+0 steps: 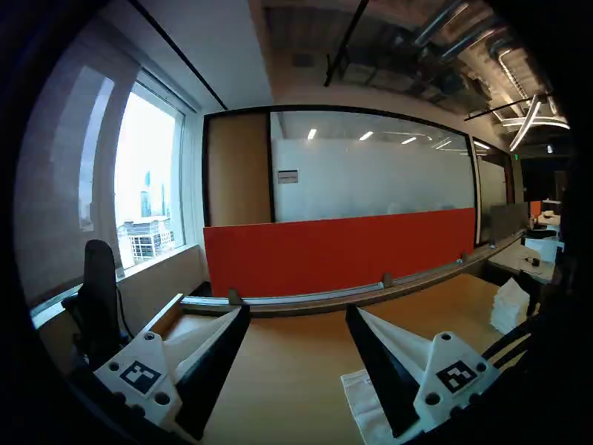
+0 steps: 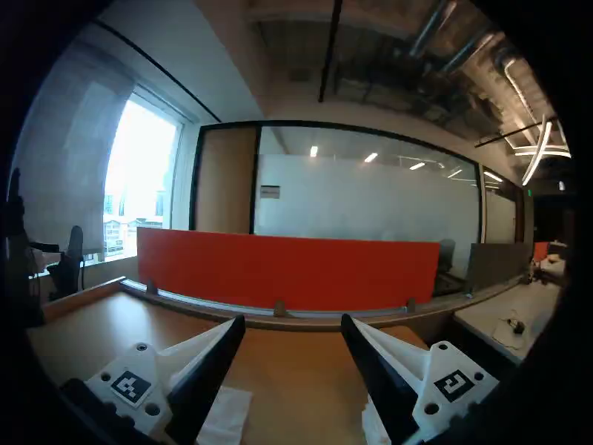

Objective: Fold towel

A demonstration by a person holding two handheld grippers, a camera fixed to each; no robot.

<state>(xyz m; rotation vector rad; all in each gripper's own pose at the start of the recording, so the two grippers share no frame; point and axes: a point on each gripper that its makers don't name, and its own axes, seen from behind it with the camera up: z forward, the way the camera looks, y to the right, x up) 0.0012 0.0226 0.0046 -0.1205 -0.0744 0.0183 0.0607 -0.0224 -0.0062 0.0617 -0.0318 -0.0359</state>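
We hold the left tool (image 1: 296, 311) and right tool (image 2: 293, 320) spread and empty above the tabletop (image 1: 296, 386), presumably so both can drop onto the white towel (image 1: 357, 402) lying well short of its far edge.

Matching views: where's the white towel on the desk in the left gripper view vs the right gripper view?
Left gripper view: towel lies flat at the bottom edge, right of centre.
Right gripper view: towel at the bottom edge, left of centre. A white scrap sits further right; can't tell if it's the same piece.
Shared landmark: red divider panel, spanning the middle of both.
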